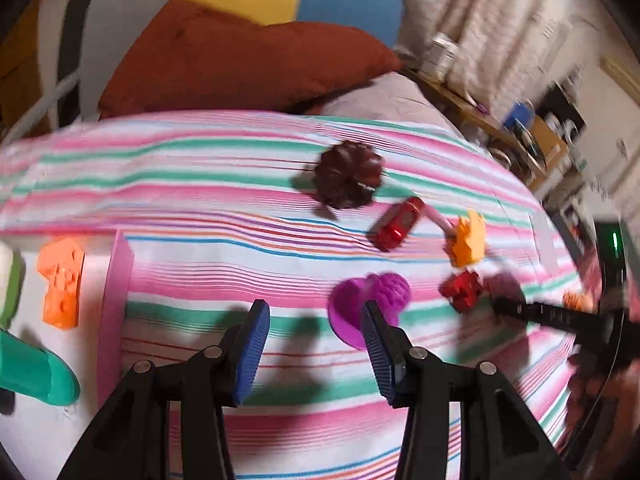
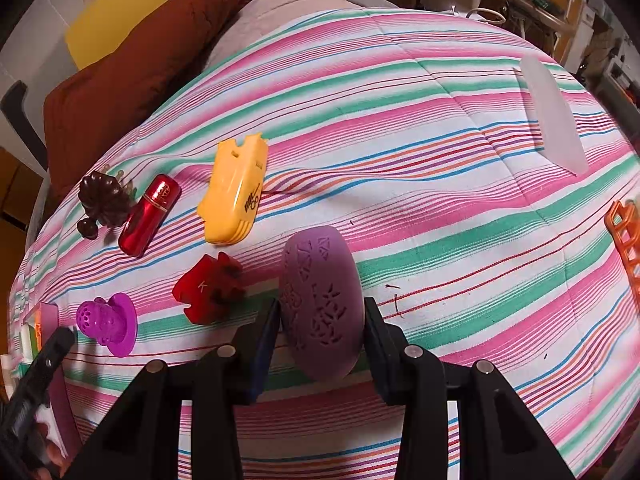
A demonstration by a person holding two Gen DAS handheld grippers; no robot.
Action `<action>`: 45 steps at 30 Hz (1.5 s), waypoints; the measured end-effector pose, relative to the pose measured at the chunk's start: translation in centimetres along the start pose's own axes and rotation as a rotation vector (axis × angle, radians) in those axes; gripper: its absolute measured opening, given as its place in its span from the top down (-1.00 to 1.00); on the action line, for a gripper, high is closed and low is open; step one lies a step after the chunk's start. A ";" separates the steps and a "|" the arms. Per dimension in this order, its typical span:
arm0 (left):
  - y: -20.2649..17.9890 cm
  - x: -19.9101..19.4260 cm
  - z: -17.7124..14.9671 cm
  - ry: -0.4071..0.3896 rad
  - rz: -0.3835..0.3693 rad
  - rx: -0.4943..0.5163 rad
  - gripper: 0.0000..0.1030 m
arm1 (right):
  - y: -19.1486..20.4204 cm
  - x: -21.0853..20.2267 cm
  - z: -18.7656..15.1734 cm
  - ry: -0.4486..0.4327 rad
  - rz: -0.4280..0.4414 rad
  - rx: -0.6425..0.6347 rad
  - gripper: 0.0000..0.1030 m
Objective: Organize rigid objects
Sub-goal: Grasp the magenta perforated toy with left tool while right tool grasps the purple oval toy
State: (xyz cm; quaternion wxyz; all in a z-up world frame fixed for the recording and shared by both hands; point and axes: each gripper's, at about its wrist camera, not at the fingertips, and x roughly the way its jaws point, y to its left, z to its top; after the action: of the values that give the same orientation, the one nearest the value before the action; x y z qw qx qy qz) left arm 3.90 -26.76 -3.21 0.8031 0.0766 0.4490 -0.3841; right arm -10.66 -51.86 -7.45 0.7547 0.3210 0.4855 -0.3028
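My right gripper (image 2: 322,312) is shut on a mauve oval piece with cut-out patterns (image 2: 320,304) and holds it over the striped bedspread (image 2: 440,184). My left gripper (image 1: 316,320) is open and empty, just short of a magenta perforated piece (image 1: 370,304), which also shows in the right wrist view (image 2: 108,322). On the spread lie a red block marked K (image 2: 208,290), a yellow toothed piece (image 2: 236,192), a red shiny capsule (image 2: 150,214) and a dark brown fluted piece (image 2: 102,198). The right gripper (image 1: 516,306) also shows at the right of the left wrist view.
A pink-rimmed tray (image 1: 116,304) at the left holds an orange block (image 1: 62,282) and a green piece (image 1: 36,376). A translucent white lid (image 2: 554,116) and an orange basket (image 2: 628,248) lie at the right. A rust pillow (image 2: 132,68) is behind.
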 end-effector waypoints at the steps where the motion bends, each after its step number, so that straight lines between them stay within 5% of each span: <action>1: -0.9 0.0 -0.1 -0.003 -0.001 0.048 0.07 | 0.0 0.0 0.0 -0.001 0.000 0.000 0.19; 9: -5.0 1.8 1.1 -0.009 0.042 0.202 0.07 | -0.2 0.0 -0.2 -0.003 0.007 0.011 0.19; 15: -5.5 3.5 1.5 0.009 0.052 0.215 0.09 | -0.4 0.0 -0.2 0.000 -0.001 0.008 0.19; 25: -6.8 4.0 1.2 -0.017 0.043 0.288 0.40 | 0.1 -0.2 -0.5 -0.009 -0.039 -0.043 0.19; 45: -4.0 -0.6 -2.1 -0.034 -0.043 0.220 0.41 | 0.7 -0.1 -0.8 -0.021 -0.050 -0.075 0.19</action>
State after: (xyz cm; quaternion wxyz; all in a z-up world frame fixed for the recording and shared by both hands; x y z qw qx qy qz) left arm -0.40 -28.21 -3.10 0.7890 0.1481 0.3920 -0.4493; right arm -10.59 -50.76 -7.52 0.7635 0.2769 0.4963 -0.3066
